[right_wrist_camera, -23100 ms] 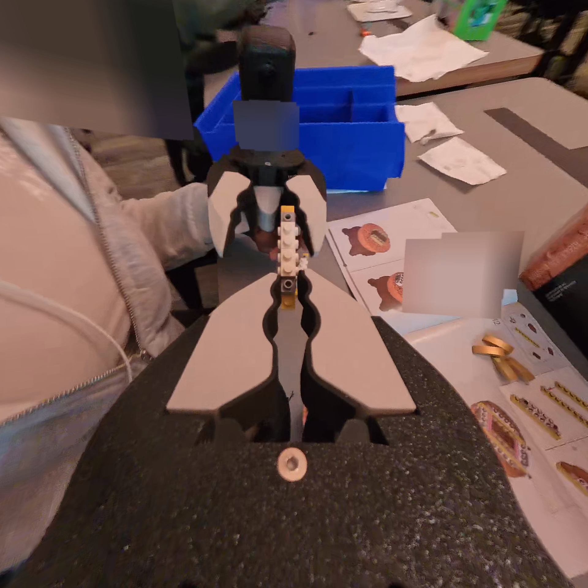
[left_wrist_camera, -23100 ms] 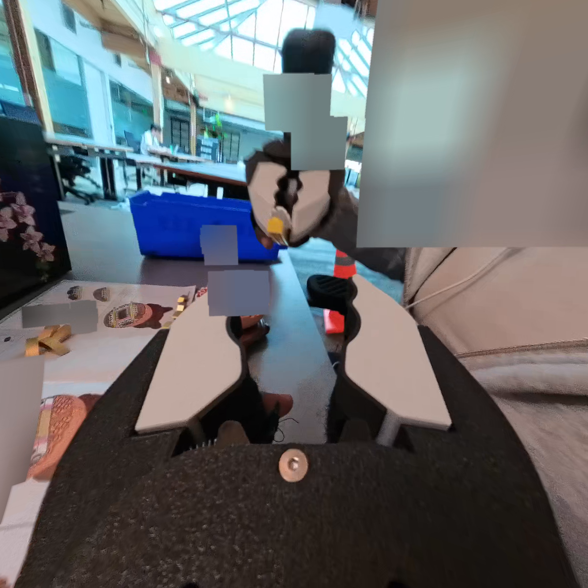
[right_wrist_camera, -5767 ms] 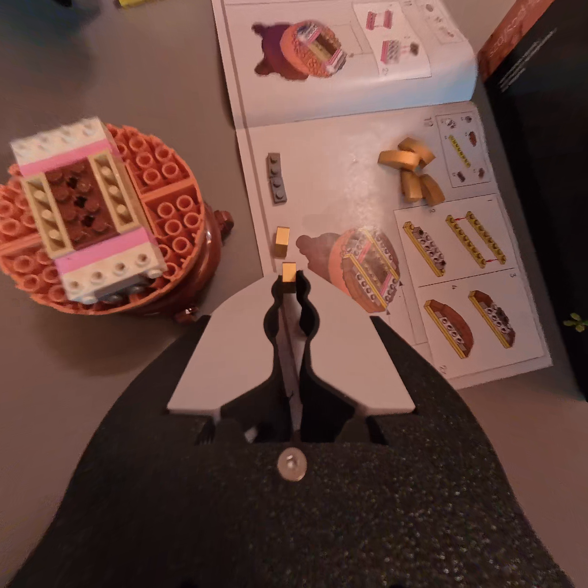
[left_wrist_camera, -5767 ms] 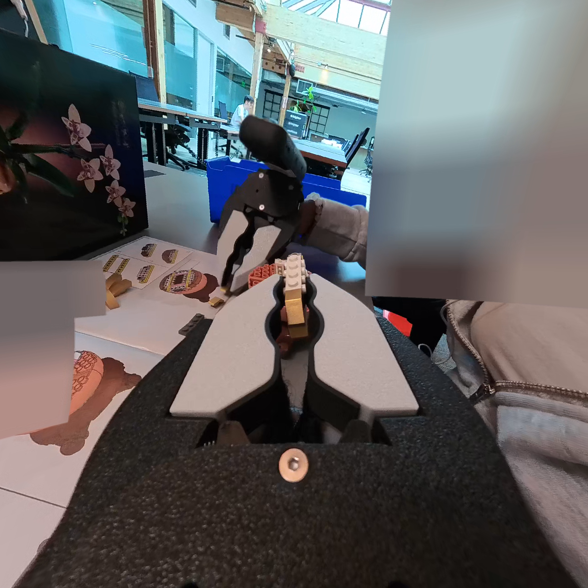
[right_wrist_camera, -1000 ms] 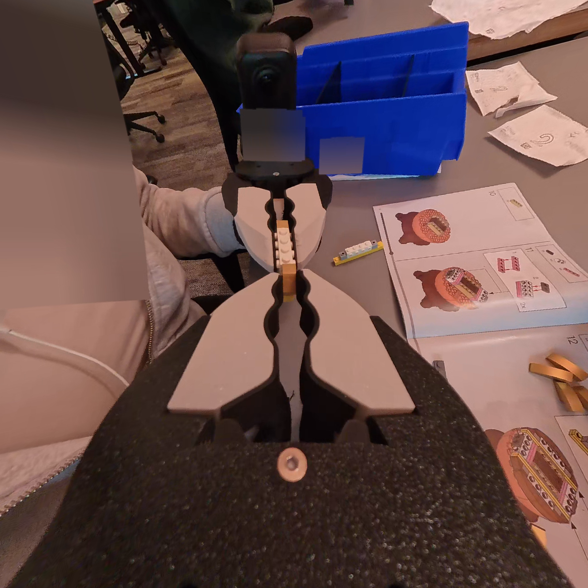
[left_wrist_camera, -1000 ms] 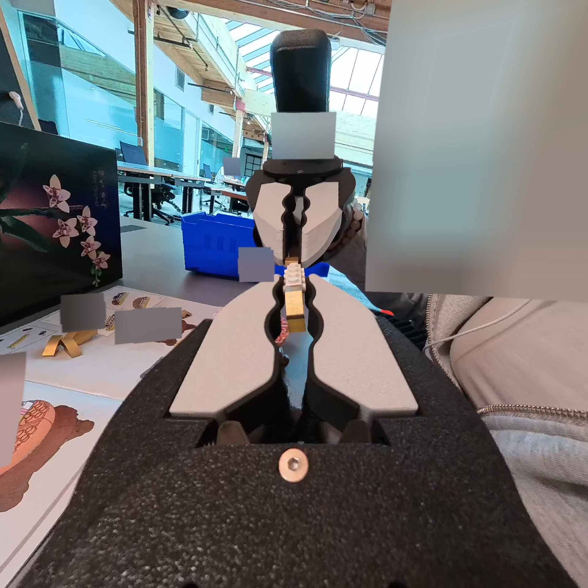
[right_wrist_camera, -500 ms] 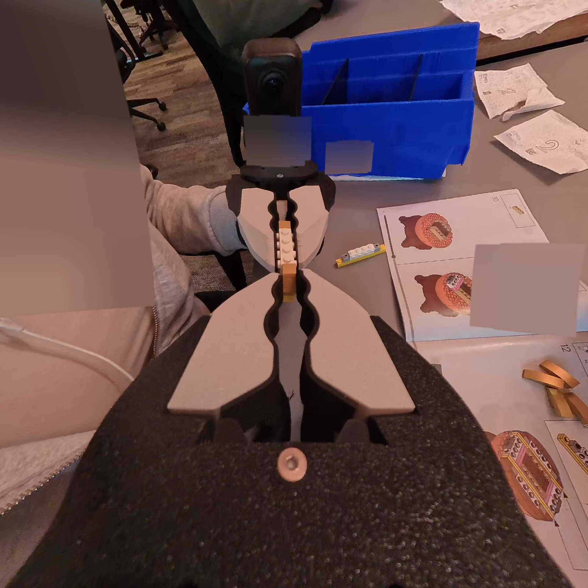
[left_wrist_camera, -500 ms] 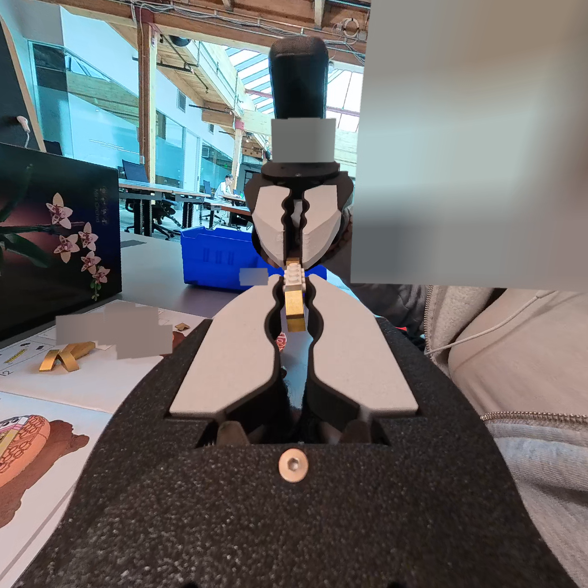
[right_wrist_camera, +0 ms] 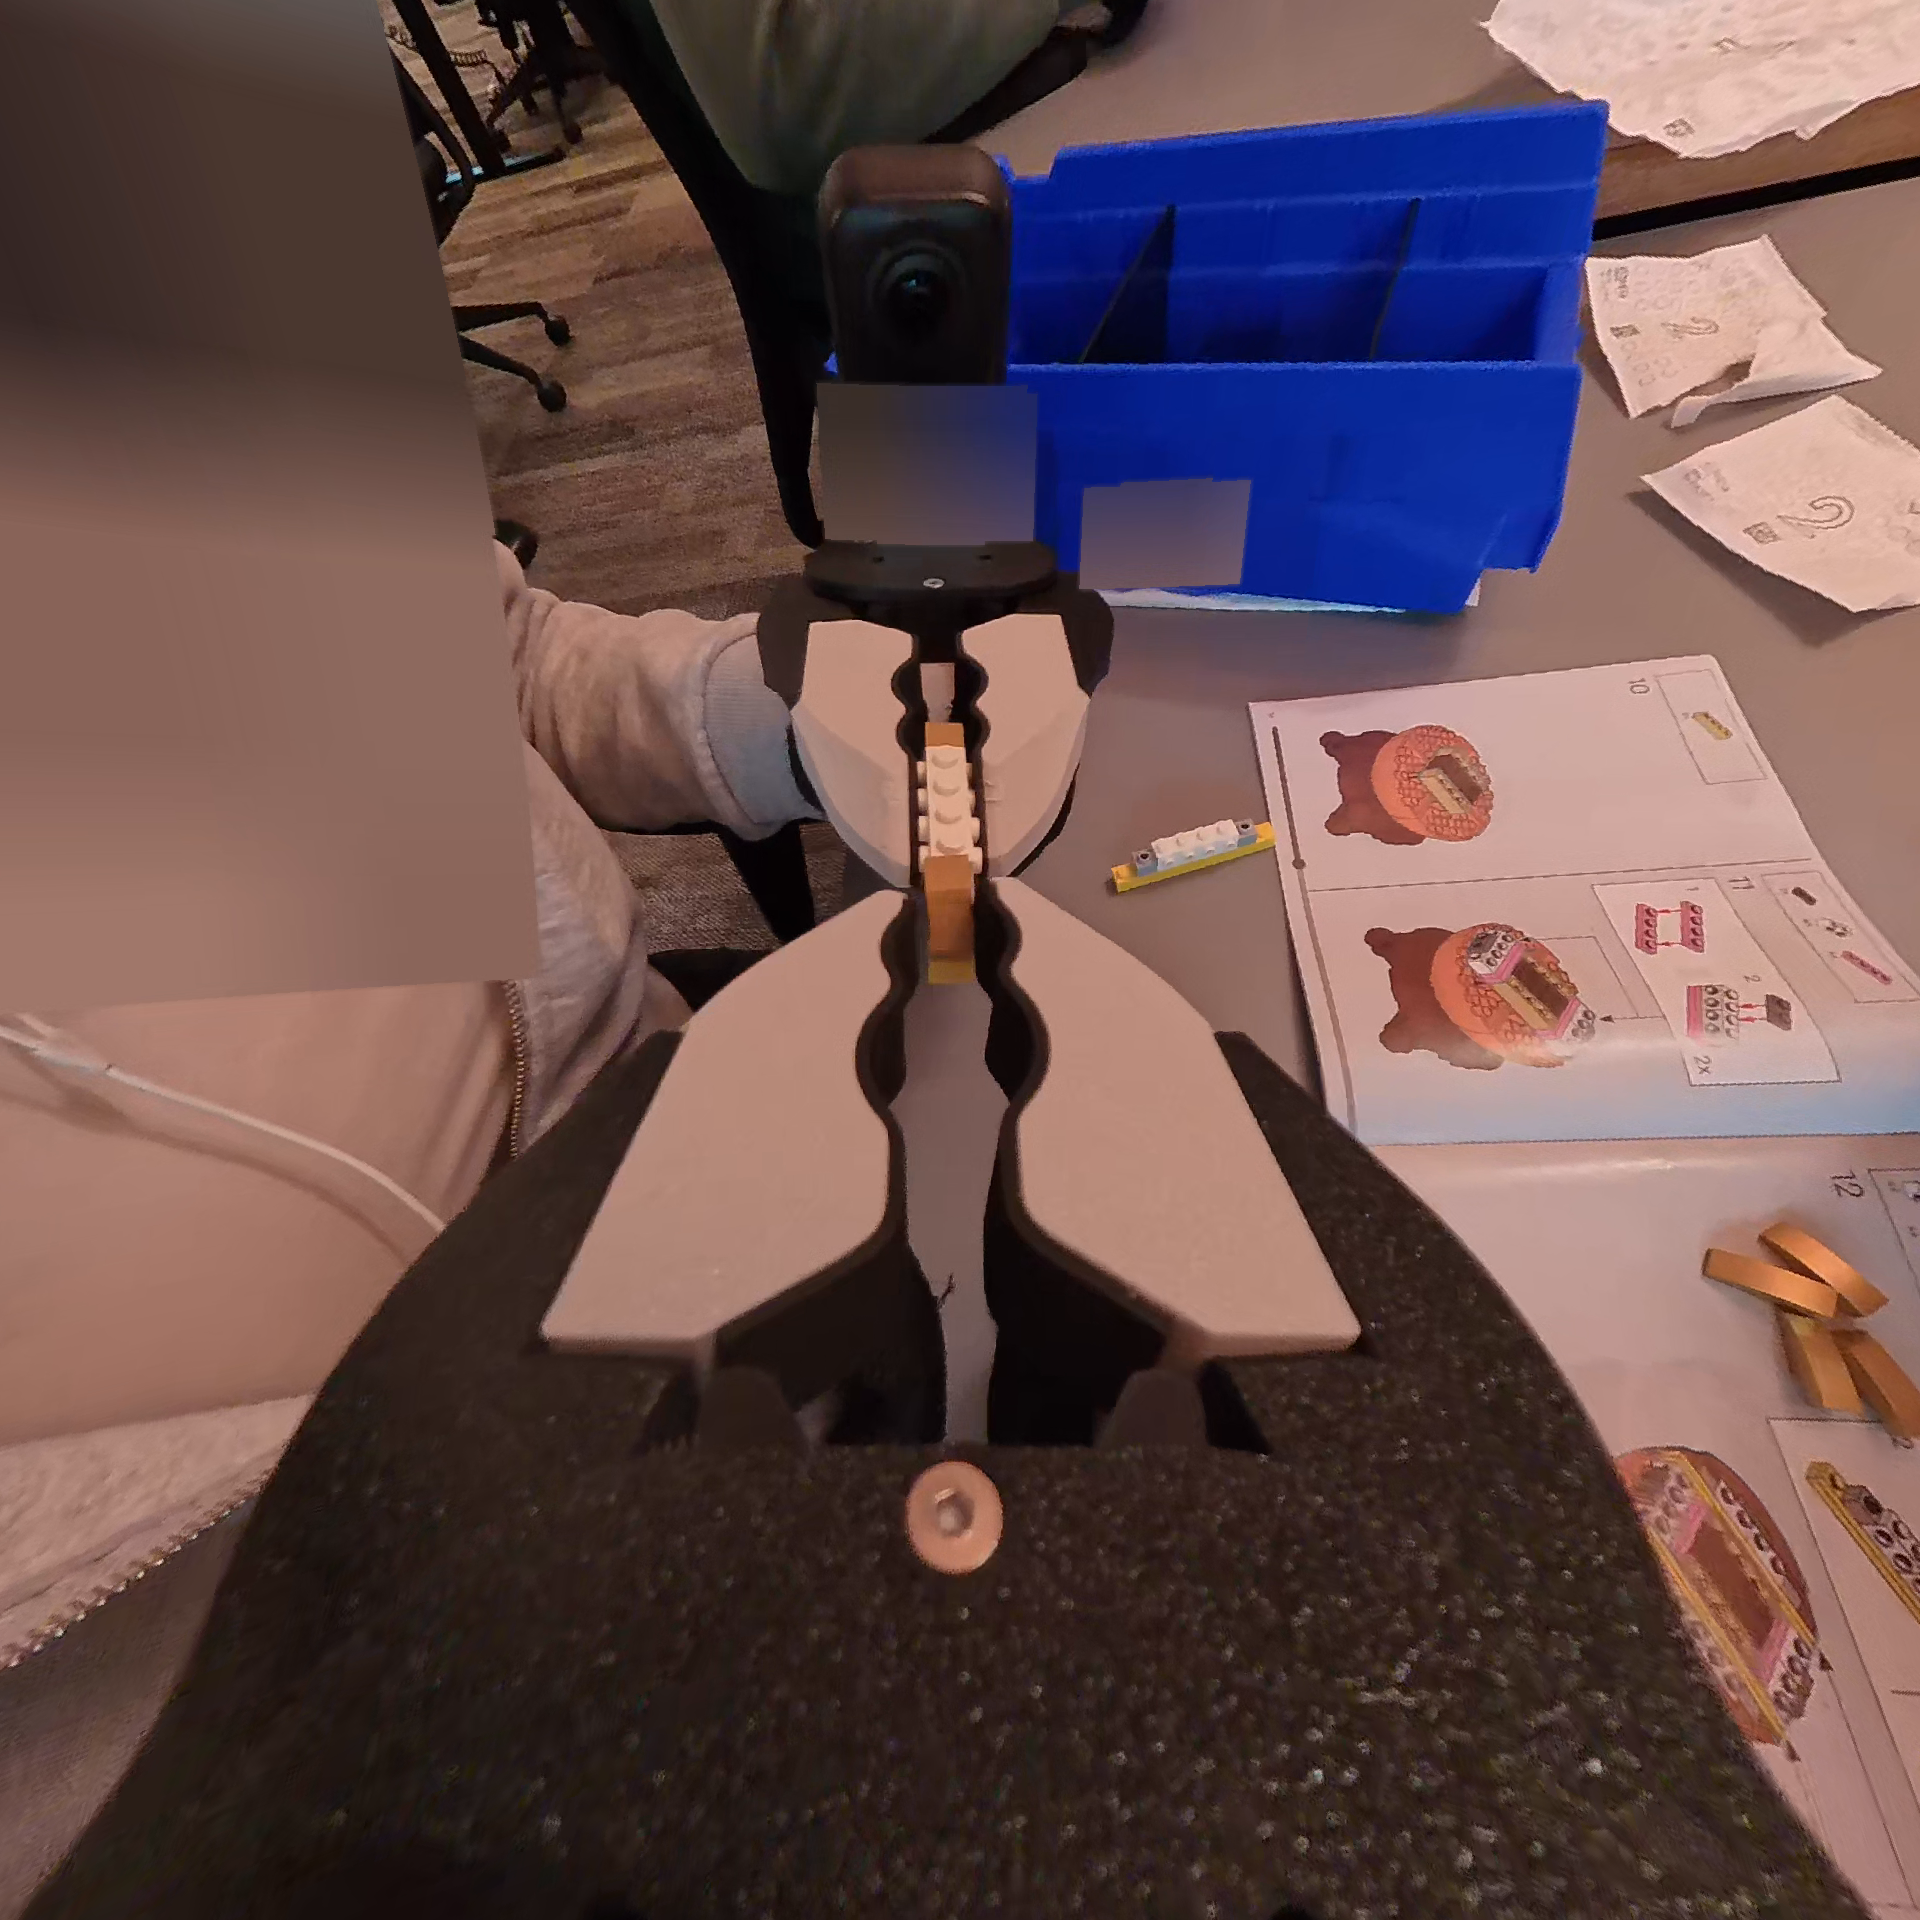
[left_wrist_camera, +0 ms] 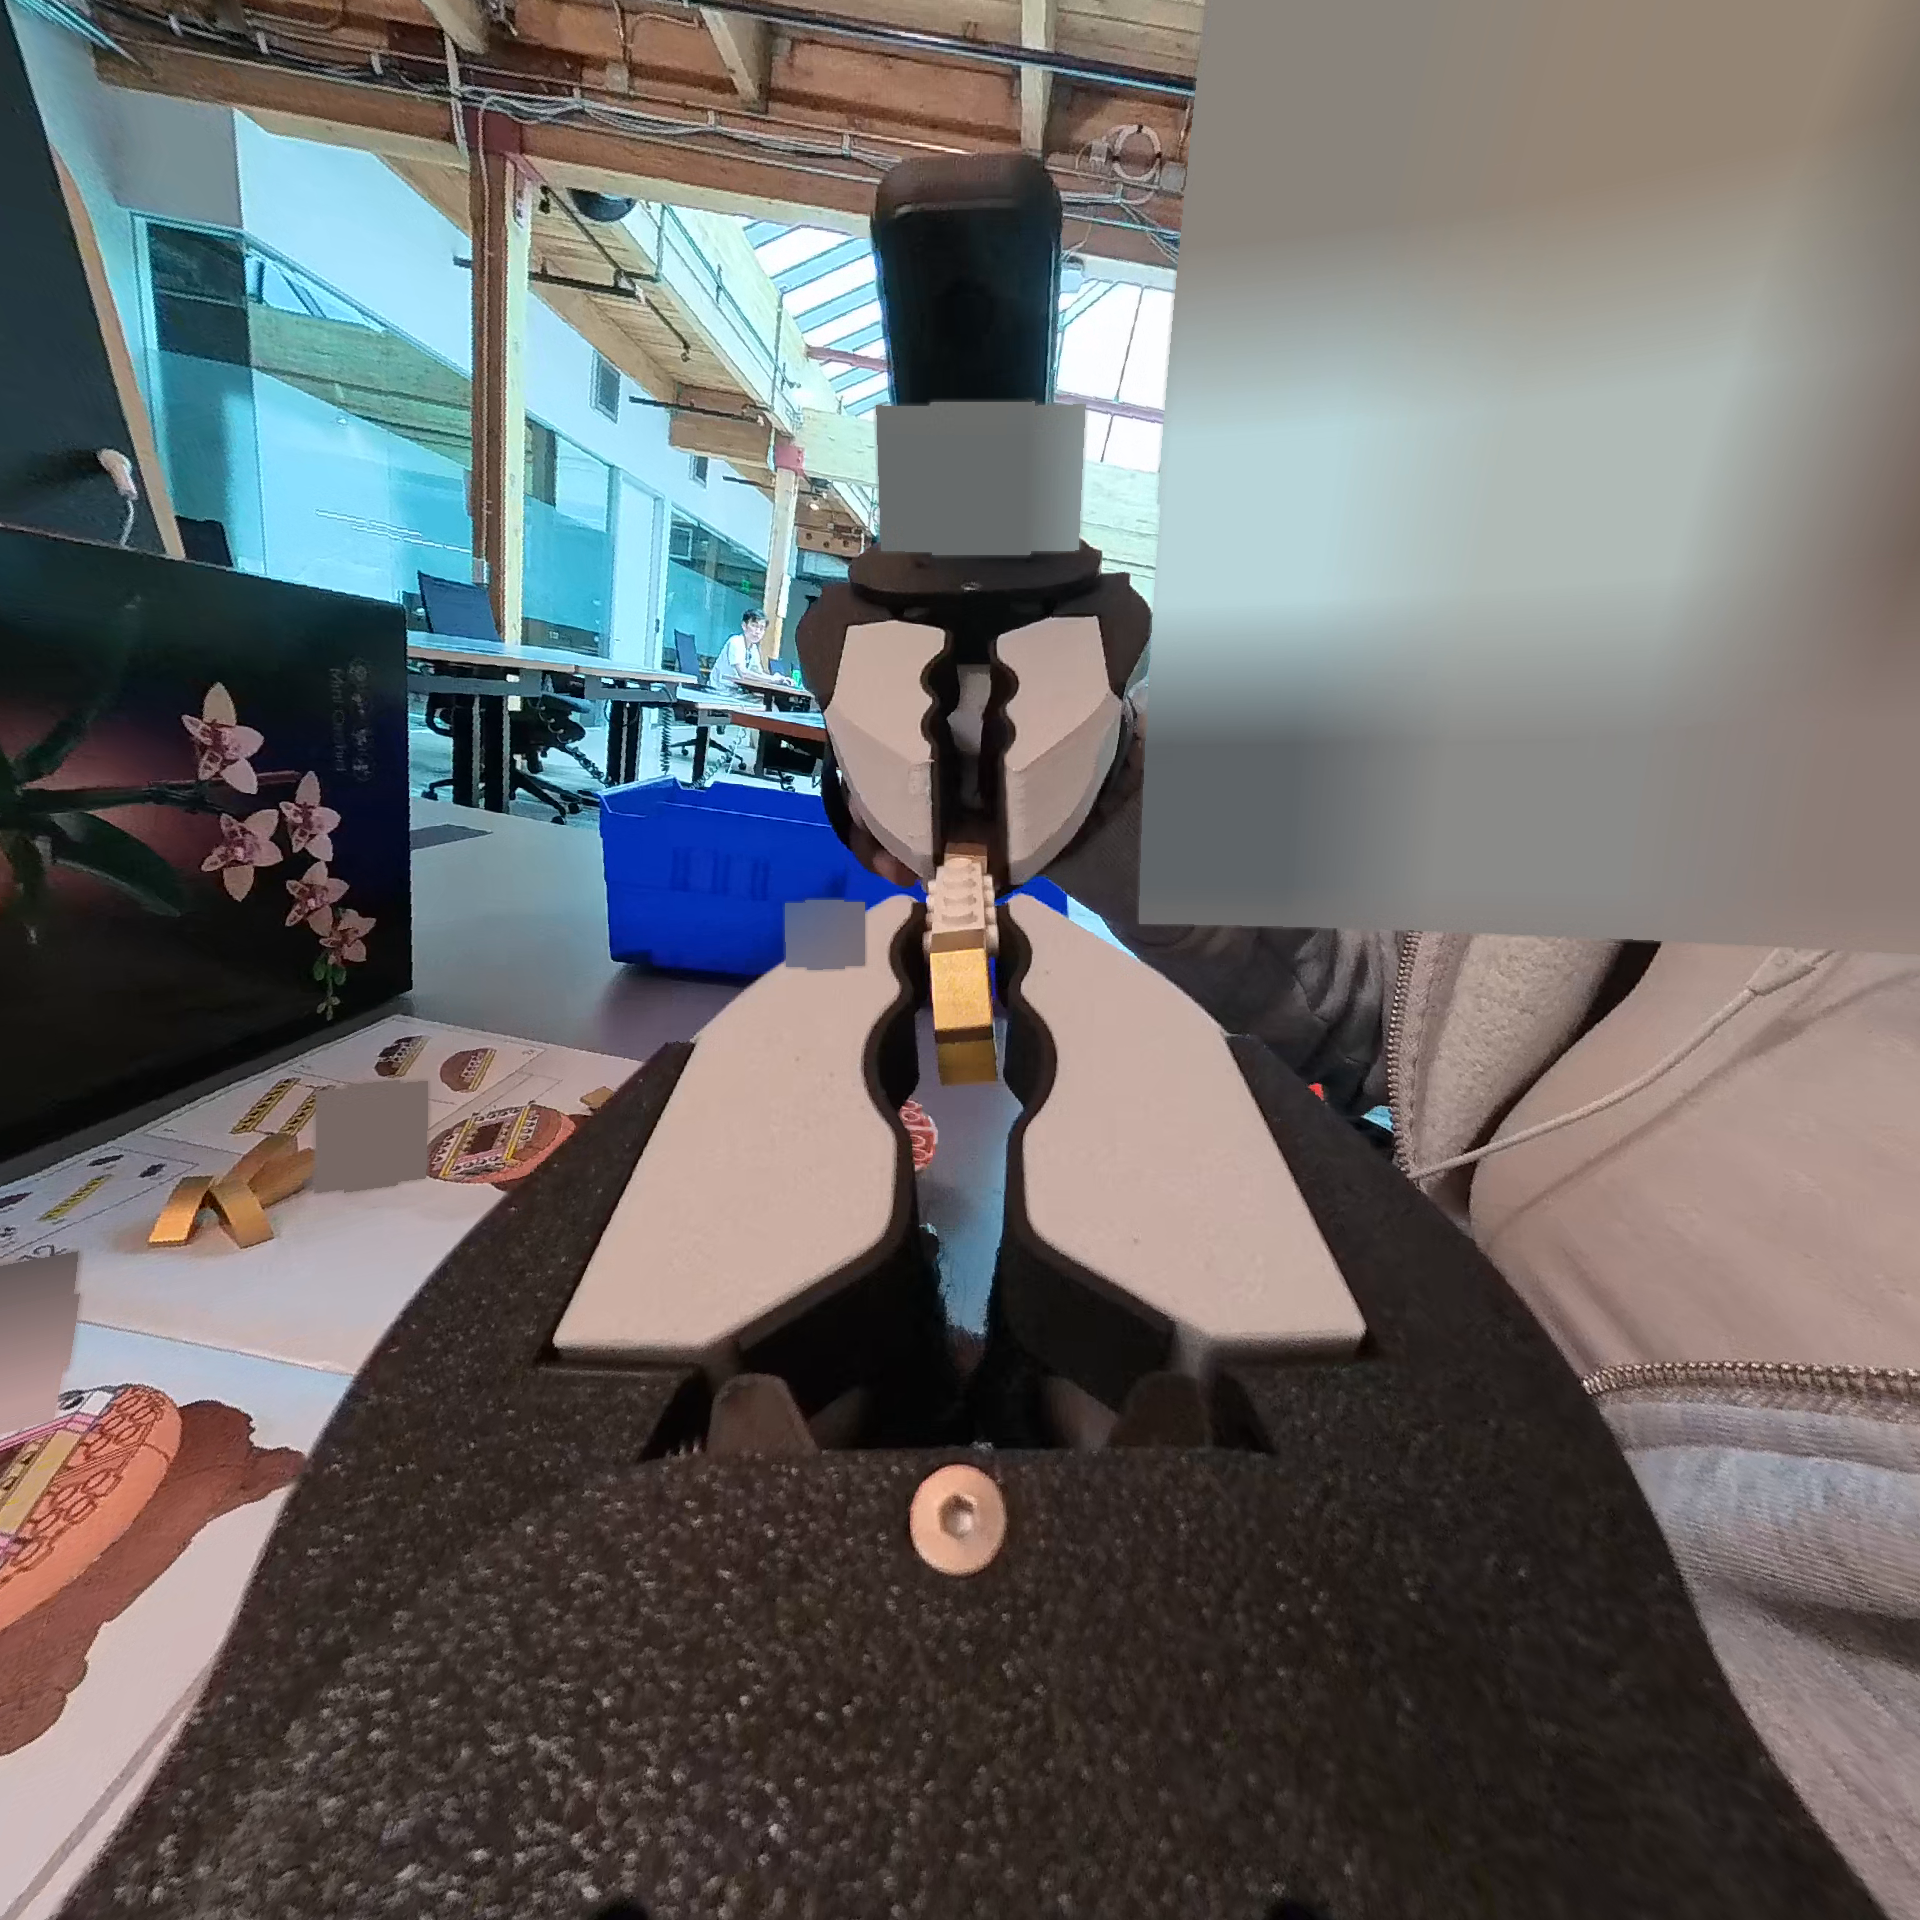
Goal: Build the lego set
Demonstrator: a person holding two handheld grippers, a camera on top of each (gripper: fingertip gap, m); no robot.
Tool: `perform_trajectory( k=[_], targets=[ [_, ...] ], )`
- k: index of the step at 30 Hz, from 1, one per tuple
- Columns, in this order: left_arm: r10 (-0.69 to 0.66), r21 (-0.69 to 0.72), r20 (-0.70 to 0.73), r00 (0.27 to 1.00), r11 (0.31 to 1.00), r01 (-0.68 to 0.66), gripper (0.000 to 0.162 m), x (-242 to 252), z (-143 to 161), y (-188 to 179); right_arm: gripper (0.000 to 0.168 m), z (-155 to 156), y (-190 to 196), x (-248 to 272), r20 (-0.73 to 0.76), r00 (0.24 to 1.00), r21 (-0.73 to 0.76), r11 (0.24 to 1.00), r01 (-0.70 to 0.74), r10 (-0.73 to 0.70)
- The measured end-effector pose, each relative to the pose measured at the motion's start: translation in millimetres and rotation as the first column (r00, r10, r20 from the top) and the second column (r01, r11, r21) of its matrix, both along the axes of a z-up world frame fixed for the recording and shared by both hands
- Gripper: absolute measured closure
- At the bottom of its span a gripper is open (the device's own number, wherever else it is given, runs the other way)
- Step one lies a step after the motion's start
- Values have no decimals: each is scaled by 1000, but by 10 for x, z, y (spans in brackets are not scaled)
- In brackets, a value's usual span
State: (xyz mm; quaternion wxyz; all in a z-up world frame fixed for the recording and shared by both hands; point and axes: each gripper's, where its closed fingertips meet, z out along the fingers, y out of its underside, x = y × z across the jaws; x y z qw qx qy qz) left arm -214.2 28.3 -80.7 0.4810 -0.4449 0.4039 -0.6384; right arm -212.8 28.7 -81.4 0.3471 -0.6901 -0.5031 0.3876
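The two tools faced each other above the desk (right_wrist_camera: pixel 1195 727), nose to nose. The left tool (left_wrist_camera: pixel 961 935) was clamped on a narrow lego strip (left_wrist_camera: pixel 963 987), white studded bricks with gold tiles, whose long axis ran straight between them. The right tool (right_wrist_camera: pixel 948 914) was closed on the gold tile at the strip's near end, probably to press it home while the left braced it. A second strip (right_wrist_camera: pixel 1193 854) lay on the desk beside the instruction booklet (right_wrist_camera: pixel 1558 883).

Grey worktop (right_wrist_camera: pixel 1195 727) carries plenty — a blue divided bin (right_wrist_camera: pixel 1299 436) at the back, an open instruction booklet (right_wrist_camera: pixel 1558 894) nearer, a small yellow-and-white brick strip (right_wrist_camera: pixel 1193 854) beside it, crumpled papers (right_wrist_camera: pixel 1787 488) — and a dark flowered box (left_wrist_camera: pixel 197 831).
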Motion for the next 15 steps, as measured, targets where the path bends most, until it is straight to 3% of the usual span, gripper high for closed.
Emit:
perform_trajectory(
  k=[10, 13, 15],
  targets=[
    [3, 5, 12, 1000, 1000, -3, 151, -20, 22, 0, 154, -22, -20, -28, 13, 1000, 8, 1000, -19, 18],
    [3, 5, 14, 1000, 1000, -3, 151, -25, 33, 4, 140, 4, -58, -31, 8, 999, 58, 997, -52, 52],
    [4, -8, 13, 1000, 1000, -4, 151, -33, 63, 20, 123, 45, -60, -13, 13, 997, 199, 977, -75, 74]
  ],
)
